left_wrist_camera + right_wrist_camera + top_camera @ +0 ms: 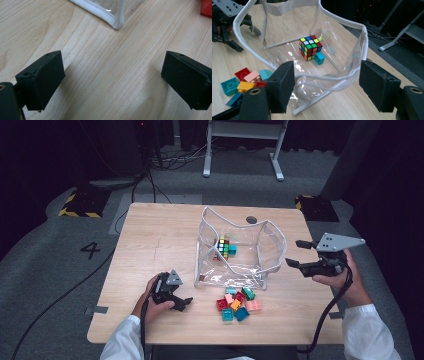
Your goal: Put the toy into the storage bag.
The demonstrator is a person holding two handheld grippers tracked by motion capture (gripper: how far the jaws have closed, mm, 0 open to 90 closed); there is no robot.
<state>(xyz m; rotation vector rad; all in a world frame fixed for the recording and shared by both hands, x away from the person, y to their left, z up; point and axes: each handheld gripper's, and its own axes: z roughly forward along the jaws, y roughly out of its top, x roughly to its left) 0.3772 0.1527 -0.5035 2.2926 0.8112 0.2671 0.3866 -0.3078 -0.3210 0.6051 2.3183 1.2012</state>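
loading the clear bag [235,252] is pausing: right gripper [299,256] at its three o'clock and left gripper [184,302] both gaping wide, empty; next is picking a block from the block pile [237,302] at six o'clock.

Bright overhead light on the table [150,235], dark surroundings, soft shadows, glare on clear bag [240,245], slightly soft focus

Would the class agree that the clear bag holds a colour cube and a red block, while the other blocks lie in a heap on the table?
Not quite. The block beside the colour cube inside the clear bag is blue, not red, as the right gripper view shows. The other blocks do lie heaped on the table.
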